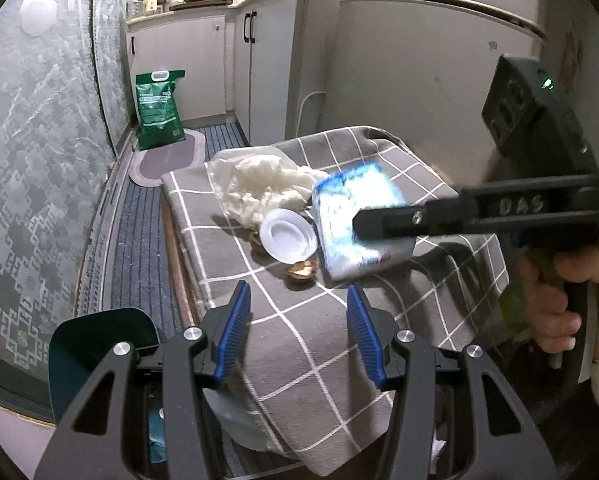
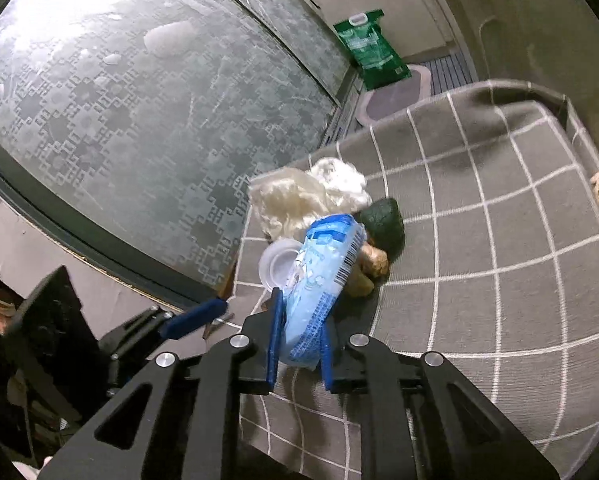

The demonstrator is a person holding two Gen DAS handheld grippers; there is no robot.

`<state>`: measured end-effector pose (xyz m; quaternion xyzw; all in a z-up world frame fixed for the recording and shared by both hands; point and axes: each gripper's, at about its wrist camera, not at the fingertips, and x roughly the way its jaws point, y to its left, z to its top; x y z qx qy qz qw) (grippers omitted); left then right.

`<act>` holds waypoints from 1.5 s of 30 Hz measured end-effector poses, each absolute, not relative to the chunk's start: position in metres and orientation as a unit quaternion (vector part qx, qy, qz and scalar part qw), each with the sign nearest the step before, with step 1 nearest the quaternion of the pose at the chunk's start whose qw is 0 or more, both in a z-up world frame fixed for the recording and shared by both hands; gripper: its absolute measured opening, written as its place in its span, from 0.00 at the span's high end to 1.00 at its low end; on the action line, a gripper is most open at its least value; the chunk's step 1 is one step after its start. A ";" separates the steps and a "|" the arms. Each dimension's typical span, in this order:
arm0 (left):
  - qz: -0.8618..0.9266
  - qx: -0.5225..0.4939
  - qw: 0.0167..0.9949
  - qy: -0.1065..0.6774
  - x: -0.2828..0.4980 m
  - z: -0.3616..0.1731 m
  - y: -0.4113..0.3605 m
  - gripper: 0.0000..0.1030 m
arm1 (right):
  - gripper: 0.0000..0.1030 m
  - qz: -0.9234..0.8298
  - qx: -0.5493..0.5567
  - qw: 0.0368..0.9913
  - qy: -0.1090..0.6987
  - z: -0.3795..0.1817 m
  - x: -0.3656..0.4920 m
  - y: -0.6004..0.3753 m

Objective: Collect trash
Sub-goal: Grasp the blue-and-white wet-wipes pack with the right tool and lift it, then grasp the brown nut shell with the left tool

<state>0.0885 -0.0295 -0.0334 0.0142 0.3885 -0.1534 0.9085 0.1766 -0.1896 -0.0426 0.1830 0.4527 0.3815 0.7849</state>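
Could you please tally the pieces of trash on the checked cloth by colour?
White: 2, crumpled plastic bag and round lid
Blue and white: 1, packet in the right gripper
Dark green: 1, lump
Brown: 2, scraps
Total: 6

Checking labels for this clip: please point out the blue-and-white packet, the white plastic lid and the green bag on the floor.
Blue-and-white packet (image 2: 319, 276): right wrist view, middle of its printed face.
White plastic lid (image 1: 285, 236): left wrist view, centre of the disc.
Green bag (image 1: 159, 110): left wrist view, middle of its front.
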 end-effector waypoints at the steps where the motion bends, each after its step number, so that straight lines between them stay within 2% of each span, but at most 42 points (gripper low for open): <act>1: -0.154 0.013 0.907 0.391 0.089 -0.034 -0.031 0.50 | 0.85 0.383 0.182 0.787 0.447 -0.039 0.176 -0.191; 4: -0.155 0.011 0.905 0.397 0.092 -0.037 -0.034 0.54 | 0.85 0.386 0.181 0.796 0.430 -0.030 0.171 -0.201; 12: -0.136 0.007 0.905 0.404 0.104 -0.041 -0.043 0.55 | 0.85 0.377 0.159 0.810 0.420 -0.026 0.167 -0.212; 21: -0.106 0.002 0.900 0.422 0.118 -0.050 -0.045 0.63 | 0.85 0.384 0.158 0.817 0.399 -0.016 0.158 -0.226; 26: -0.090 0.004 0.902 0.423 0.120 -0.051 -0.045 0.78 | 0.85 0.389 0.160 0.816 0.396 -0.014 0.156 -0.227; 45: -0.079 -0.039 0.914 0.396 0.099 -0.028 0.009 0.78 | 0.85 0.427 0.144 0.802 0.393 0.006 0.157 -0.158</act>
